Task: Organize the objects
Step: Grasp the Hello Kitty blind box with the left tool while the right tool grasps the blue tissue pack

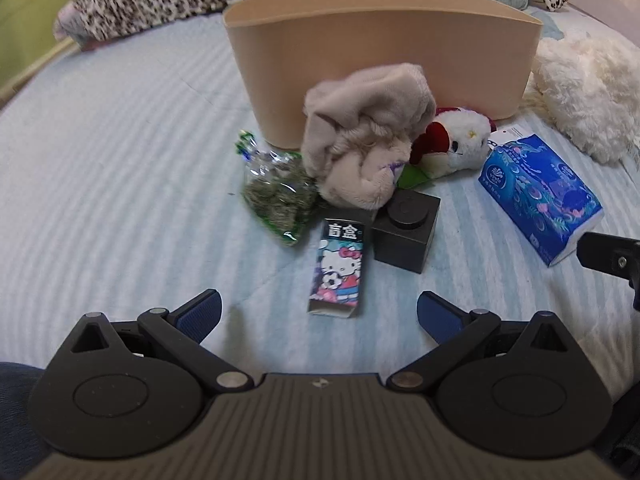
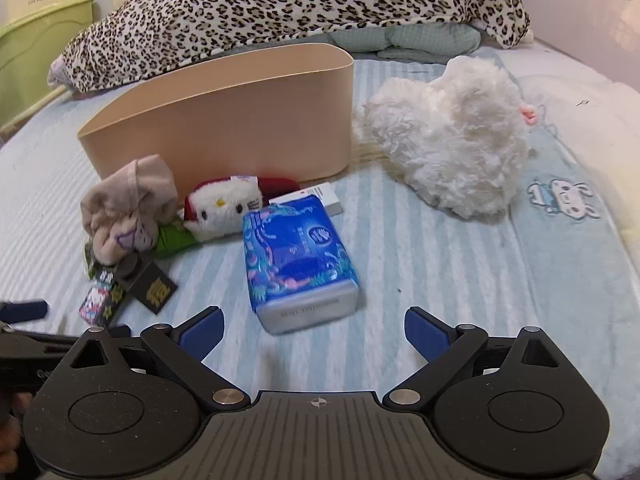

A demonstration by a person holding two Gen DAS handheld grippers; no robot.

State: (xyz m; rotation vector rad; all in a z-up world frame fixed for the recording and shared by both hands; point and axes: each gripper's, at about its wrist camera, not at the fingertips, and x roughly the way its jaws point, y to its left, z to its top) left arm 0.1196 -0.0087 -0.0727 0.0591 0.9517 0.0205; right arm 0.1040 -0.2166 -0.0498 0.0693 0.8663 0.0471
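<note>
L gripper is wide open w/ nothing between the blue pads, hanging over the striped bedsheet. Just ahead of it, almost between the fingertips, lies a small cartoon-cat box, long side pointing away. Right beside that box, slightly further and to the right, sits a black block w/ a round stud on top. Ahead-left of the box is a clear bag of green stuff. Beyond both, a crumpled beige cloth is piled up, touching the bag and leaning against the tan bin, which stands furthest ahead, open side up. A white cat plush w/ red hat lies to the right of the cloth, at the foot of the bin.

R gripper is also wide open, holding nothing. Directly ahead of it, close to the tips and centred, lies the blue tissue pack, short end toward the gripper. A white carton lies just behind the pack, touching or nearly so; can't tell. Ahead-right, well apart, is a fluffy white plush. Ahead-left are the cat plush, cloth, block and small box in a cluster. Far back, a leopard-print blanket runs across the bed. A fingertip of the R gripper shows at the right edge of the L wrist view, near the tissue pack.
</note>
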